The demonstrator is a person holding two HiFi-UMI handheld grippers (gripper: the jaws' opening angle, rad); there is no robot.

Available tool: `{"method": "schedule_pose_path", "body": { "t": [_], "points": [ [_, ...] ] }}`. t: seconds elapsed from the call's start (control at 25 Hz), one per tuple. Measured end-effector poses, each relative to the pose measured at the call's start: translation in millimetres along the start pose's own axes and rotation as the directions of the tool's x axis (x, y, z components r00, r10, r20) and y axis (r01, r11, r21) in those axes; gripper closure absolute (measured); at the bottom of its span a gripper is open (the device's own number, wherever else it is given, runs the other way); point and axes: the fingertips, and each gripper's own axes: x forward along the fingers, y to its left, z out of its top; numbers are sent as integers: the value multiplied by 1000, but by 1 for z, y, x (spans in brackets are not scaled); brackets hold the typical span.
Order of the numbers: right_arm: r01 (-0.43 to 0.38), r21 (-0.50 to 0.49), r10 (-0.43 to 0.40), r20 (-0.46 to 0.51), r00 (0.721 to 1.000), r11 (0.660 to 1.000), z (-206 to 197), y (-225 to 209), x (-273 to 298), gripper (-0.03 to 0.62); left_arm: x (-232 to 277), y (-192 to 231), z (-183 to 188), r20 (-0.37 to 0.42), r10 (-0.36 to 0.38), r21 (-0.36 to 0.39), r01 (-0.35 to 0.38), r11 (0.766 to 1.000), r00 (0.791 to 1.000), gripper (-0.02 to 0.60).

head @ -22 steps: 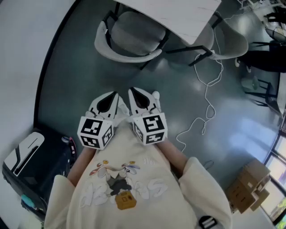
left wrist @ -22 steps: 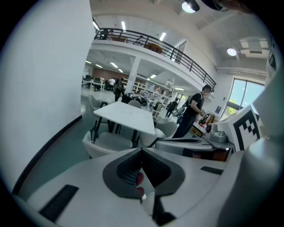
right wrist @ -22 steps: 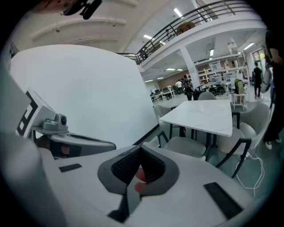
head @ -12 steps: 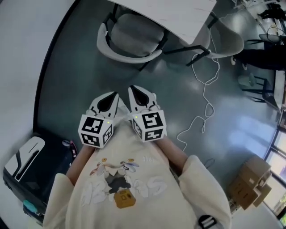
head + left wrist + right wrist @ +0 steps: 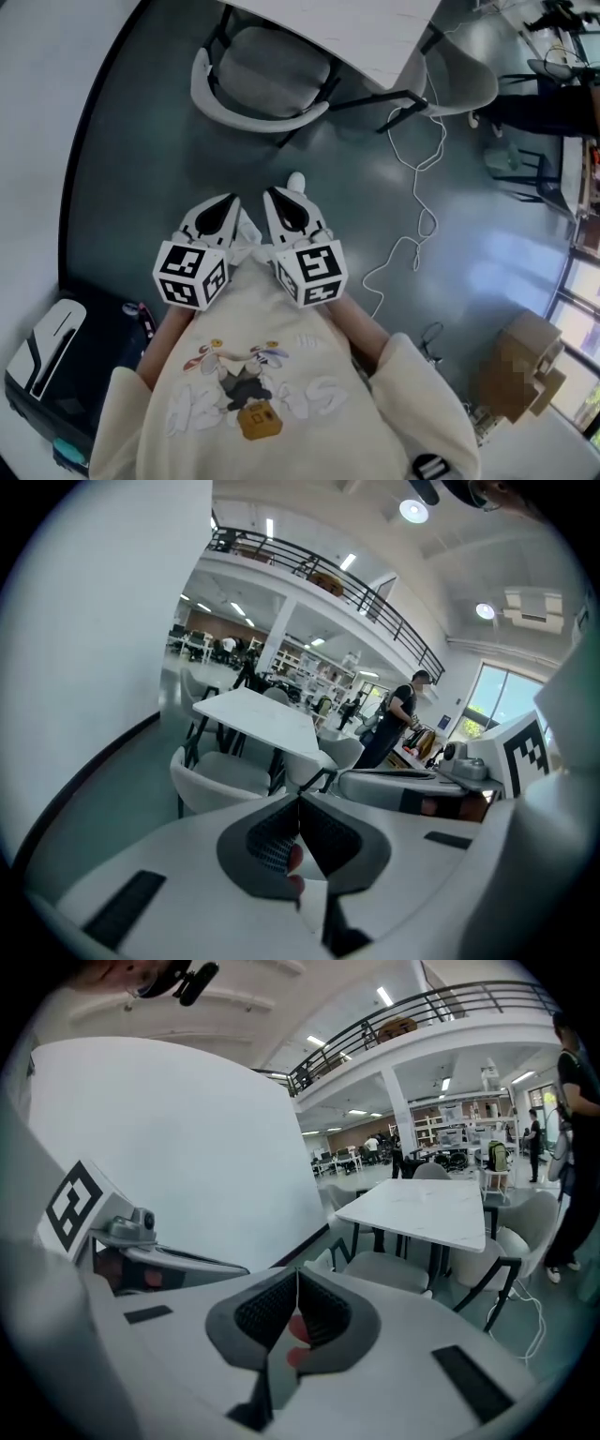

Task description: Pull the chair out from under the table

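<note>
Head view: gray chair (image 5: 267, 70) at the top, seat partly tucked under the white desk (image 5: 361, 33). Its curved backrest faces the person and its open front points in under the desk. The backrest's wide arc runs roughly left to right, tilted a little down to the right. The chair stands well apart from both grippers.

Left gripper (image 5: 225, 204) and right gripper (image 5: 279, 199) are held side by side close to the person's cream sweatshirt (image 5: 253, 394), tips toward the chair, touching nothing. A second chair (image 5: 464, 75) is at the desk's right side. A white cable (image 5: 412, 220) trails across the dark floor (image 5: 141, 159). A cardboard box (image 5: 520, 375) sits at lower right; contents can't be made out. A black and white device (image 5: 42, 347) is at lower left.

Left gripper view: jaws pressed together, nothing between them. Beyond them is the chair with its back toward the camera and the desk behind and above it. A person (image 5: 394, 726) stands further off at the right. The right gripper's body crosses the right side of the view.

Right gripper view: jaws pressed together, nothing pinched. The desk is ahead at the right, with the chair under its near edge, backrest toward the camera. The left gripper's body shows at the left.
</note>
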Motion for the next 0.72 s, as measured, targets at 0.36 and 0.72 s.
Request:
{"method": "schedule_pose_path", "body": {
  "t": [0.36, 0.72],
  "points": [
    [-151, -30, 150, -49, 988, 988, 29, -38, 35, 583, 49, 13, 37, -40, 57, 31, -56, 998, 998, 572],
    [-400, -56, 382, -199, 902, 915, 47, -88, 95, 454, 127, 39, 63, -202, 130, 177, -94, 980, 971, 569]
  ]
}}
